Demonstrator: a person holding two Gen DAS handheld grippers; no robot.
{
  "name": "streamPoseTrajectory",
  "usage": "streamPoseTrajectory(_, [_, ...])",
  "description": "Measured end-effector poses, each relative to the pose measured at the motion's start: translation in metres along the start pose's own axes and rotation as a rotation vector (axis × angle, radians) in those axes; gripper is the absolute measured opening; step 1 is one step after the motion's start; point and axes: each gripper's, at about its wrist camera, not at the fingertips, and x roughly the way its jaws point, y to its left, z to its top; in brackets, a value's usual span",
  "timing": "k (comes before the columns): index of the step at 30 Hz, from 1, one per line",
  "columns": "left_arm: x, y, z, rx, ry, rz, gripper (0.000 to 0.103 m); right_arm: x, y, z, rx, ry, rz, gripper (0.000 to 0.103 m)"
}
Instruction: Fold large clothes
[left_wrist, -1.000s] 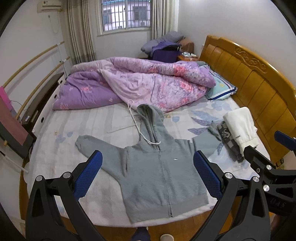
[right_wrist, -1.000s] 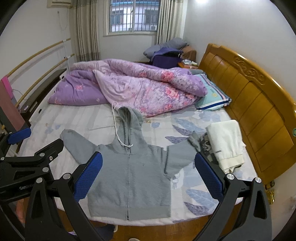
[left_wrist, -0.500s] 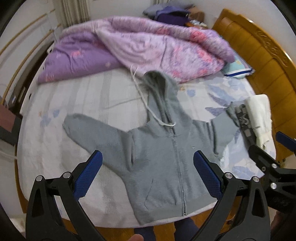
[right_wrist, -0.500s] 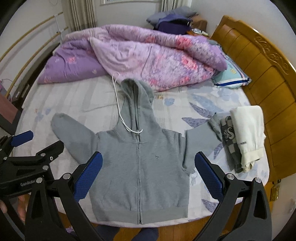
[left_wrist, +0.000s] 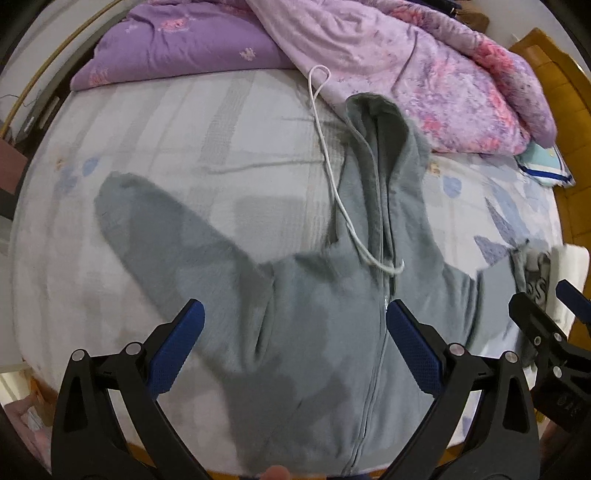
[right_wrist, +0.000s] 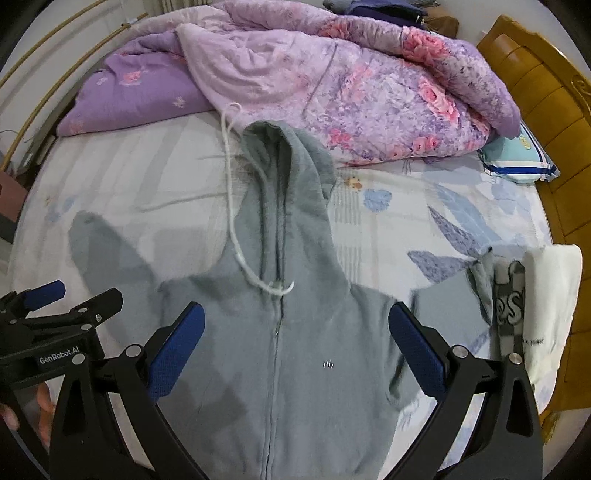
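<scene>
So the grey zip hoodie (right_wrist: 295, 350) is laid flat, front up, on the bed (right_wrist: 122, 177). Its long axis runs from the hem at the near edge of the mattress up to the hood (right_wrist: 284, 166), which points away toward the rumpled purple floral quilt (right_wrist: 351, 81) at the far side. Zipper is closed and runs pretty much straight up the middle.

Going left to right: the left sleeve (left_wrist: 166, 236) is stretched out diagonally across bare sheet, cuff pointing up and out, with loads of open bed around it. The left gripper (left_wrist: 293, 343) hovers over the left chest and armpit area, fingers (left_wrist: 177, 350) spread wide and holding nothing. A white drawstring (left_wrist: 332, 177) loops from the quilt's edge down past the hood to the collar.

The right gripper (right_wrist: 295, 343) hangs over the chest with the zipper between its fingers (right_wrist: 417, 350), also wide open and empty. In the right wrist view a hand (right_wrist: 22, 410) shows on the left gripper's handle.

The right sleeve (right_wrist: 443, 314) sticks out sideways and its cuff end runs into a small pile of folded clothes (right_wrist: 546, 306) (white on top, grey patterned underneath) that sits beside the wooden headboard (right_wrist: 546, 85), so it's tight on that side. A striped pillow (right_wrist: 517, 162) sits by the quilt's right end. The hem is right at the near mattress edge, no spare room there.
</scene>
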Motion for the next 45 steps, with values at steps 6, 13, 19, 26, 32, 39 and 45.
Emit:
streamPoseTrajectory(6, [0.074,-0.023,0.053,0.010,-0.003,-0.007,0.098,0.069,-0.021,0.040,0.067,-0.029,-0.016,0.096])
streamPoseTrajectory(13, [0.163,-0.048,0.101,-0.015,0.006,-0.036,0.098,0.164,-0.052,0.060,0.200,0.040,0.001,0.095])
streamPoseTrajectory(19, [0.230,-0.076,0.116,-0.043,0.021,-0.082,0.066,0.193,-0.092,0.037,0.364,0.065,0.018,0.095])
streamPoseTrajectory(26, [0.262,-0.080,0.127,-0.055,0.073,-0.098,0.062,0.212,-0.104,0.023,0.366,0.080,0.032,0.095])
streamPoseTrajectory(32, [0.242,-0.065,0.133,-0.114,0.037,-0.230,0.061,0.209,-0.098,0.032,0.333,0.055,0.032,0.095])
streamPoseTrajectory(39, [0.265,-0.095,0.133,0.029,0.021,-0.151,0.014,0.210,-0.096,0.040,0.322,0.039,0.030,0.095])
streamPoseTrajectory(45, [0.249,-0.056,0.115,-0.031,-0.020,-0.241,0.006,0.216,-0.080,0.050,0.266,0.022,0.082,0.078])
